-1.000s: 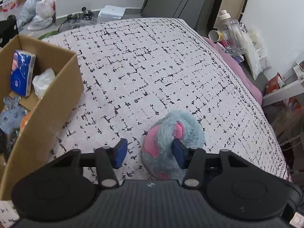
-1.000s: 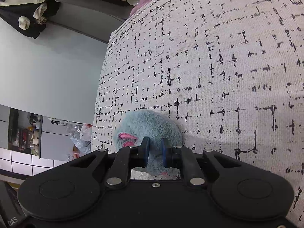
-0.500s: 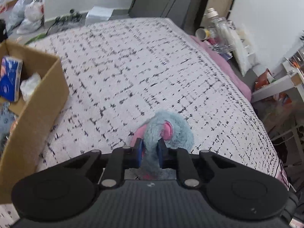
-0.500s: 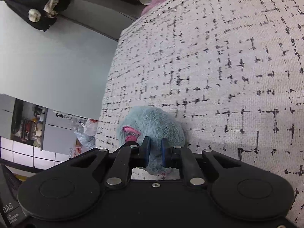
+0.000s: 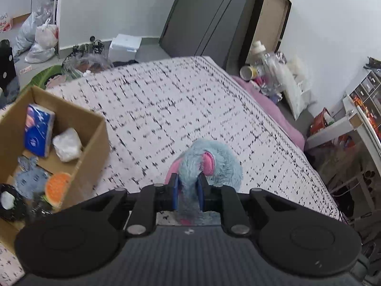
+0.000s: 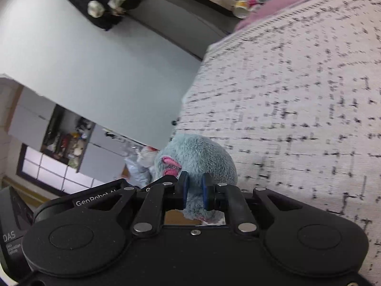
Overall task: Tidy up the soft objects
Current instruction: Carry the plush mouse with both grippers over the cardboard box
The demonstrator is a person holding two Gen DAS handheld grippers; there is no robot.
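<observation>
A: Plush [image 5: 209,164] — blue fur, pink patches. Where is it?

B: Over the bed [image 5: 166,109], near its close edge, pinched from two sides. The left gripper [image 5: 188,191] has its pads squeezed onto a fold of blue fur, jaws narrow. The right gripper [image 6: 195,191] is clamped on another tuft, also narrow.

A: Is it off the cover?

B: I can't tell for sure; its underside is hidden behind the gripper bodies.

A: How far along is the tidying?

B: Part way, I'd say. The box [image 5: 95,140] at the left of the bed already holds a blue tissue pack [image 5: 39,133], a white wad [image 5: 67,145], a grey-blue fabric piece [image 5: 31,178] and an orange round thing [image 5: 57,187]. The plush looks like the only loose soft item on the cover, so what's left is carrying it across and dropping it in.

A: Which way does it point?

B: Hard to give a long axis: it's bunched into a rounded lump. In the left view a pink ear or foot [image 5: 208,164] faces toward the camera and up; in the right view a pink part [image 6: 170,164] sits on its left side. No face shows, so head end and tail end I can't tell apart.
</observation>
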